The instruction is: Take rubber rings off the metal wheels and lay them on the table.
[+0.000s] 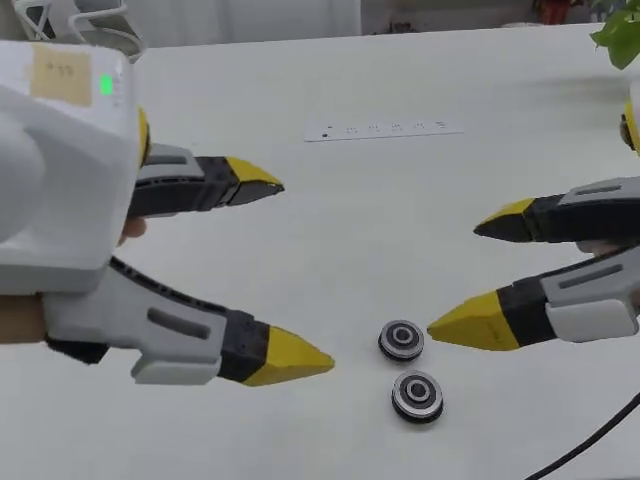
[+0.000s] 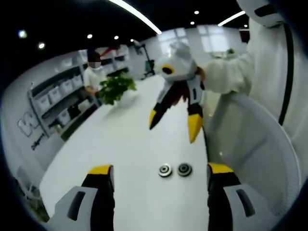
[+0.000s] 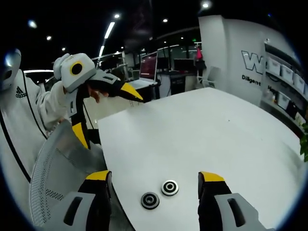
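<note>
Far wheel (image 1: 401, 340) and near wheel (image 1: 417, 396), small round metal discs, lie flat just beside each other on the smooth white table (image 1: 330, 260). Each carries a dark rubber ring (image 1: 383, 345) on its rim. Left gripper (image 1: 298, 272) and right gripper (image 1: 458, 278) hover either side, jaws spread wide, tapered yellow tips holding nothing. The head view shows a flat white strip (image 1: 385, 130) farther back. The gripper views instead show a mesh chair back (image 3: 48, 178) and shelves of bins (image 2: 57, 96).

In the head view the left gripper (image 1: 305, 273) was cut by the left edge, the right gripper (image 1: 452, 279) by the right — the plant (image 1: 618, 35) and black cable (image 1: 585, 438) ran off too. In the gripper views the metal wheels (image 2: 165, 170) were too small for us to tell rubber from metal; we could not read the wall lettering (image 3: 252, 62) whole.
</note>
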`<state>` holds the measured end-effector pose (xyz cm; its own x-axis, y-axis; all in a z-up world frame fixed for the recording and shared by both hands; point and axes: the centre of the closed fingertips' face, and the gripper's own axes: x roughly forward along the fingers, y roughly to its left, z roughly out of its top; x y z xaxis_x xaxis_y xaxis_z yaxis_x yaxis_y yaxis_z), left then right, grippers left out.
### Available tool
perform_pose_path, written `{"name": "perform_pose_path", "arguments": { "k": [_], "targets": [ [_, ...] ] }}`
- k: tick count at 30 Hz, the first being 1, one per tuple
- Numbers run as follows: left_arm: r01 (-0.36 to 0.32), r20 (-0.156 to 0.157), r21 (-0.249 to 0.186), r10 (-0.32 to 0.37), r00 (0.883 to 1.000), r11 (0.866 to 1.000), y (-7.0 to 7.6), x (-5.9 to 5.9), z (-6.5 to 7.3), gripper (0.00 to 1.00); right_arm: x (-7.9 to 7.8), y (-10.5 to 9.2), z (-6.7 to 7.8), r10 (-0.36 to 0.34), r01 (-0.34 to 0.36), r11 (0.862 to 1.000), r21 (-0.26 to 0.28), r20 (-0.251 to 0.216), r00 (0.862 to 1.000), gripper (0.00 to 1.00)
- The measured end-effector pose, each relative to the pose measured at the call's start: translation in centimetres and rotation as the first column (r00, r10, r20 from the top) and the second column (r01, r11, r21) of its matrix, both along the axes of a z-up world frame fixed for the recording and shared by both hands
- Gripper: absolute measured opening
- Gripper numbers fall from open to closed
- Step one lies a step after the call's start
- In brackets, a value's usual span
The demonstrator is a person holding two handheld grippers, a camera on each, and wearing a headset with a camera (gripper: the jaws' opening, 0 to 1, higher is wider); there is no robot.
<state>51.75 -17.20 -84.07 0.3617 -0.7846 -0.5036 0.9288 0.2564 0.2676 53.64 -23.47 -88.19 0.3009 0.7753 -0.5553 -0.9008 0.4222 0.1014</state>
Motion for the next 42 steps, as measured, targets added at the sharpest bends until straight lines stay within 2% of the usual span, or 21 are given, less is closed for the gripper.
{"name": "perform_pose_path", "arguments": {
  "k": [2, 4, 6, 7, 8, 9, 10, 14, 16, 17, 19, 20, 22, 23, 25, 27, 29, 32, 35, 38, 42],
  "targets": [
    [0.026, 0.002, -0.015, -0.026, 1.000, 1.000, -0.9, 0.2, 0.0, 0.79, 0.3, 0.4, -0.4, 0.009, -0.009, 1.000, 0.009, 0.011, 1.000, 0.72],
    [0.050, -0.009, -0.043, -0.050, 0.999, 0.998, -1.8, 0.4, 0.0, 0.79, 0.5, 0.4, -1.1, 0.005, -0.005, 1.000, 0.007, 0.002, 1.000, 0.72],
    [0.057, -0.031, -0.120, -0.061, 0.998, 0.991, -2.9, 0.6, 0.1, 0.79, 0.7, 0.1, -2.2, -0.001, 0.001, 1.000, -0.012, -0.004, 1.000, 0.72],
    [0.045, -0.042, -0.176, -0.053, 0.998, 0.983, -3.5, 1.0, 0.0, 0.80, 0.8, -0.1, -2.8, -0.002, 0.002, 1.000, -0.017, -0.004, 1.000, 0.72],
    [0.031, -0.058, -0.205, -0.044, 0.997, 0.978, -3.8, 1.2, -0.3, 0.81, 0.8, -0.2, -3.1, -0.003, 0.003, 1.000, -0.019, -0.007, 1.000, 0.71],
    [0.007, -0.088, -0.212, -0.026, 0.996, 0.977, -3.9, 1.4, -1.0, 0.82, 0.8, -0.3, -3.6, -0.007, 0.006, 1.000, -0.017, -0.017, 1.000, 0.71],
    [0.003, -0.107, -0.208, -0.026, 0.994, 0.978, -4.0, 1.4, -1.9, 0.82, 0.7, -0.4, -3.8, -0.009, 0.008, 1.000, -0.014, -0.028, 1.000, 0.70],
    [0.035, -0.069, -0.184, -0.048, 0.997, 0.982, -4.7, 0.8, -4.2, 0.81, 0.0, -1.1, -5.2, 0.013, -0.014, 1.000, -0.013, -0.038, 0.999, 0.65],
    [0.031, -0.072, -0.199, -0.046, 0.996, 0.980, -4.8, 0.7, -5.0, 0.78, -0.1, -1.4, -5.8, 0.013, -0.013, 1.000, 0.002, -0.066, 0.998, 0.61],
    [0.025, -0.076, -0.215, -0.042, 0.996, 0.976, -5.0, 0.7, -5.4, 0.76, -0.4, -1.3, -5.8, 0.012, -0.008, 0.999, 0.042, -0.105, 0.994, 0.60],
    [0.020, -0.082, -0.207, -0.038, 0.996, 0.978, -5.0, 0.8, -6.5, 0.72, -0.5, -1.1, -5.6, 0.015, -0.001, 0.993, 0.118, -0.120, 0.993, 0.55],
    [0.015, -0.083, -0.196, -0.032, 0.996, 0.981, -4.9, 0.9, -7.0, 0.68, -0.6, -1.1, -5.6, 0.024, -0.007, 0.992, 0.130, -0.124, 0.992, 0.52],
    [0.011, -0.098, -0.189, -0.030, 0.995, 0.982, -5.0, 1.1, -7.9, 0.66, -0.8, -1.4, -6.3, 0.033, -0.020, 0.992, 0.121, -0.107, 0.994, 0.49],
    [0.010, -0.115, -0.195, -0.032, 0.993, 0.981, -5.2, 1.0, -8.3, 0.67, -0.7, -1.5, -6.8, 0.031, -0.019, 0.993, 0.115, -0.106, 0.994, 0.49],
    [0.013, -0.129, -0.199, -0.040, 0.991, 0.980, -5.5, 1.0, -8.8, 0.67, -0.7, -1.7, -7.3, 0.024, -0.010, 0.994, 0.113, -0.123, 0.992, 0.49],
    [0.013, -0.139, -0.195, -0.041, 0.989, 0.981, -5.7, 1.0, -9.4, 0.64, -0.9, -1.8, -7.6, 0.030, -0.014, 0.993, 0.121, -0.129, 0.991, 0.43],
    [0.017, -0.157, -0.192, -0.048, 0.986, 0.981, -6.0, 0.8, -10.2, 0.60, -1.2, -1.8, -8.2, 0.024, -0.003, 0.991, 0.131, -0.157, 0.987, 0.39],
    [0.054, -0.172, -0.140, -0.078, 0.982, 0.989, -6.2, 0.1, -12.0, 0.57, -1.8, -1.9, -9.6, 0.034, -0.021, 0.997, 0.081, -0.163, 0.986, 0.36],
    [0.054, -0.196, -0.142, -0.082, 0.977, 0.988, -6.5, 0.0, -12.9, 0.52, -2.2, -1.7, -10.3, 0.048, -0.038, 0.997, 0.060, -0.182, 0.982, 0.35],
    [0.056, -0.201, -0.143, -0.084, 0.976, 0.988, -6.7, 0.0, -13.3, 0.47, -2.4, -1.7, -10.8, 0.064, -0.060, 0.998, 0.027, -0.174, 0.983, 0.33],
    [0.033, -0.223, -0.162, -0.069, 0.972, 0.986, -6.8, 0.4, -13.6, 0.41, -2.7, -1.5, -11.5, 0.090, -0.092, 0.996, -0.005, -0.164, 0.982, 0.29]
  ]
}}
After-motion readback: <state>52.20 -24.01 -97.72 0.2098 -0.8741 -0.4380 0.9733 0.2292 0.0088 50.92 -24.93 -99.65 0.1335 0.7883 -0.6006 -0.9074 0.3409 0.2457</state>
